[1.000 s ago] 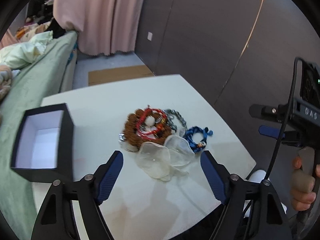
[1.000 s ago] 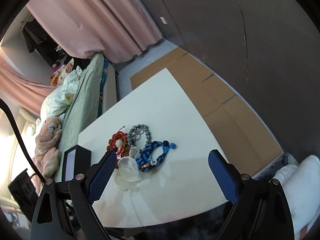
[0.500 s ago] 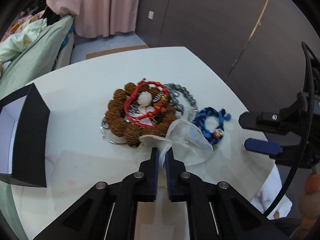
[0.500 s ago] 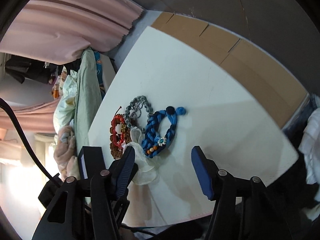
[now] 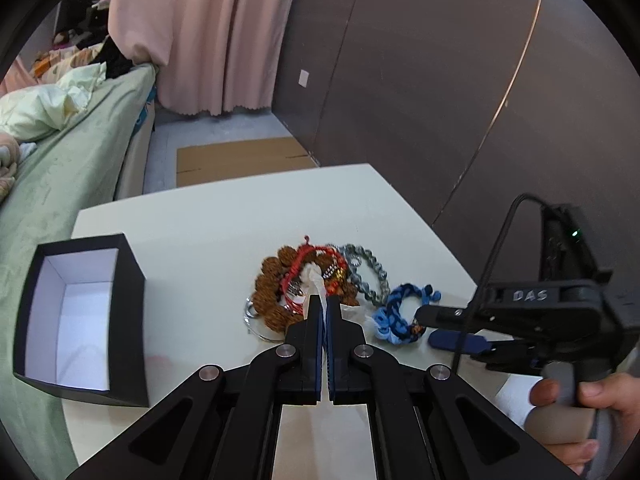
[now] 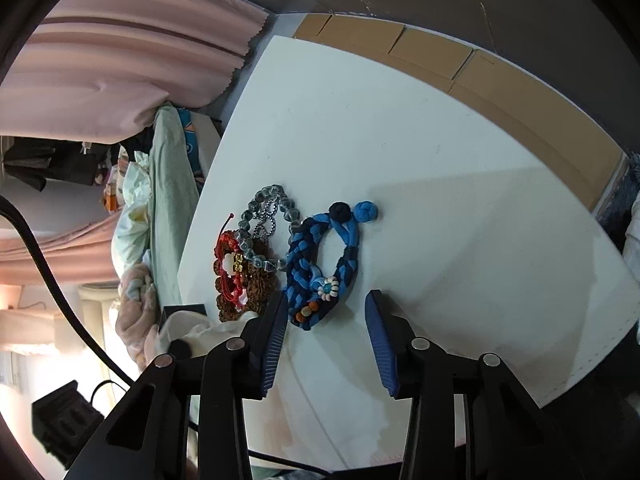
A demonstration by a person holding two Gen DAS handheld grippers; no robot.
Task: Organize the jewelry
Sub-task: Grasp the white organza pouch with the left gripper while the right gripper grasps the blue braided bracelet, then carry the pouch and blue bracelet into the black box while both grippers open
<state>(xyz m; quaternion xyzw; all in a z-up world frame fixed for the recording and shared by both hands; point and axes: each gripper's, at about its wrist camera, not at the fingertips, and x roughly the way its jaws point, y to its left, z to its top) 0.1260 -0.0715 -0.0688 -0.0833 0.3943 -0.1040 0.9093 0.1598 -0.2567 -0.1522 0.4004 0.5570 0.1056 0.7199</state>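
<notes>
My left gripper (image 5: 325,307) is shut on a sheer white pouch (image 5: 317,280) and holds it above a pile of jewelry. The pile has a brown bead bracelet (image 5: 269,292), a red cord bracelet (image 5: 297,265), a grey bead bracelet (image 5: 370,270) and a blue braided bracelet (image 5: 396,312). My right gripper (image 6: 327,334) is open just before the blue braided bracelet (image 6: 320,264), which lies right of the grey bead bracelet (image 6: 264,232) and the red cord bracelet (image 6: 230,264). The pouch (image 6: 188,326) shows at lower left in the right wrist view.
An open black box with white lining (image 5: 80,312) stands at the left of the white table (image 5: 224,216). A green bed (image 5: 60,152) lies beyond the table's left edge. Cardboard (image 5: 240,158) lies on the floor. A grey wall is to the right.
My left gripper closed on the white pouch and lifted it off the table. My right gripper narrowed its opening and came close to the blue bracelet.
</notes>
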